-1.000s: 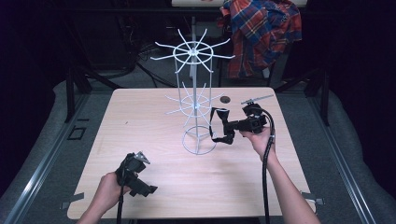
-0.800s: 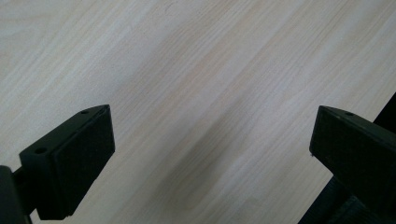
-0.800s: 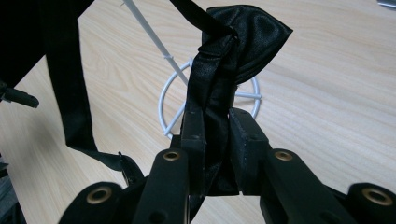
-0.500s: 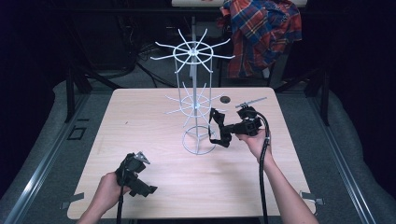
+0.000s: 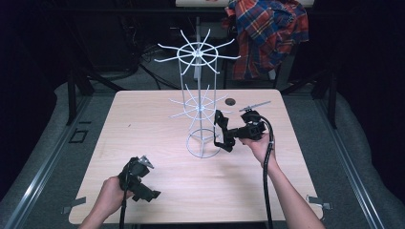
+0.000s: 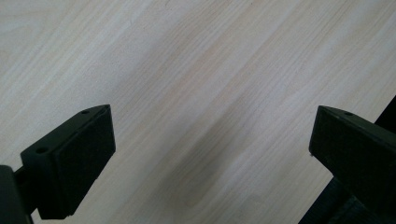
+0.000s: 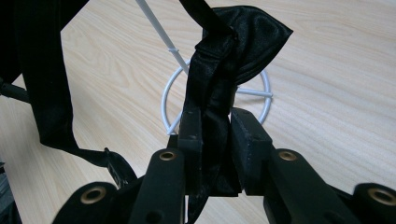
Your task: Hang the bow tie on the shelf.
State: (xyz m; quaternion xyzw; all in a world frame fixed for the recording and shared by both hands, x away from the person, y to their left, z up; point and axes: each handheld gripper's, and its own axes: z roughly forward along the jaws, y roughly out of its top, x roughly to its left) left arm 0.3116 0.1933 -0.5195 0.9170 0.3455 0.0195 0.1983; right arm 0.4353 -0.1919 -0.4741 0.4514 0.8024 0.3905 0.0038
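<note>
Two tools are over the wooden tabletop (image 5: pixel 143 119). The right tool (image 5: pixel 223 134) pinches a black satin bow tie (image 7: pixel 219 70) between its pads, its strap (image 7: pixel 46 93) dangling, just beside the base ring of the white wire rack (image 5: pixel 198 81), which stands mid-table. The left tool (image 5: pixel 143 188), jaws spread wide with nothing between them, rests low near the front edge, well apart from the rack.

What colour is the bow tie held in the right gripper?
Black and satiny; the bow tie, pinched in the right gripper, shows best in the right gripper view.
</note>
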